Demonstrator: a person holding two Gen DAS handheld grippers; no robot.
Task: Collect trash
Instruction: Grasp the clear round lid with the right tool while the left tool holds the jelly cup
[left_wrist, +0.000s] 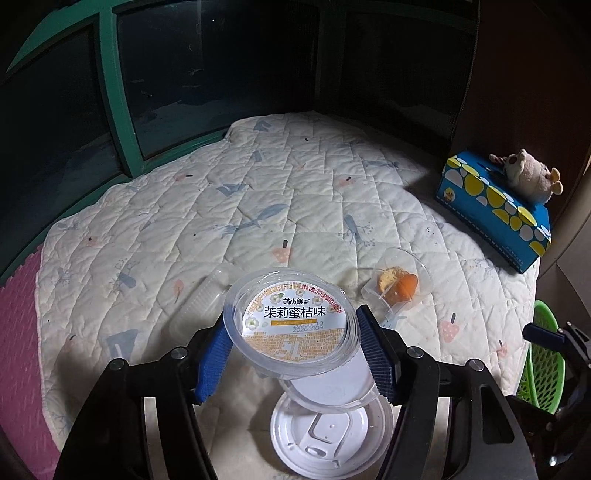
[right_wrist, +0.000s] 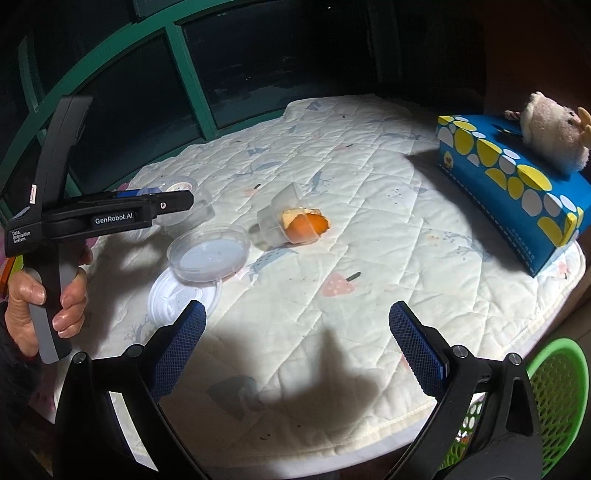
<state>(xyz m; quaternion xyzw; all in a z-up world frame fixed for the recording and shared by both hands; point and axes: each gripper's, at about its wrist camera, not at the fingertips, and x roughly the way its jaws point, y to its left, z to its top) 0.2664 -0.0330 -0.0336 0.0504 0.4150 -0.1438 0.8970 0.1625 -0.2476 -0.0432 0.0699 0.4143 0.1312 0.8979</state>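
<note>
My left gripper (left_wrist: 291, 325) is shut on a clear plastic jelly cup (left_wrist: 295, 317) with a white and orange printed label, and holds it tilted above the quilt. Under it lie a shallow clear lid (left_wrist: 332, 387) and a white drink lid (left_wrist: 328, 439). In the right wrist view a hand holds the left gripper (right_wrist: 162, 203) at the left, with the jelly cup (right_wrist: 181, 184) in it. A tipped clear cup with orange peel (right_wrist: 299, 218) lies mid-quilt. My right gripper (right_wrist: 297, 325) stands open over bare quilt, nothing between its fingers.
A white quilted mat (left_wrist: 295, 192) covers the round surface. Another empty clear cup (left_wrist: 199, 306) lies left of the held one. A blue tissue box (right_wrist: 509, 184) with a plush toy (right_wrist: 554, 133) sits at the right. A green mesh basket (right_wrist: 554, 398) stands off the right edge.
</note>
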